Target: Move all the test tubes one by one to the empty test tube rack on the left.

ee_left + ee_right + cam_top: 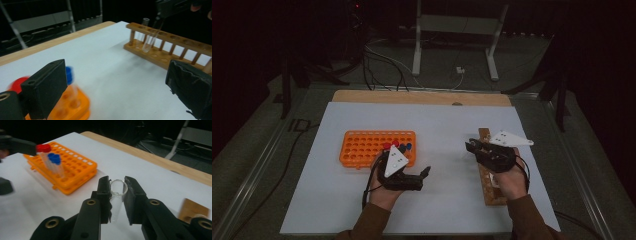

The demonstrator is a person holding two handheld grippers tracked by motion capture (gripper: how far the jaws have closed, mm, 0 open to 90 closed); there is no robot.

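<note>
My right gripper is shut on a clear uncapped test tube, held upright between its pads. In the high view this gripper hovers just left of the wooden tube rack. From the left gripper view the same tube hangs in front of the wooden rack. My left gripper is open with nothing between its jaws. It sits just off the right end of the orange rack, where red-capped and blue-capped tubes stand.
A white sheet covers the table, with a wooden strip along its far edge. Cables and a stand's metal legs lie on the floor beyond. The orange rack has several vacant holes.
</note>
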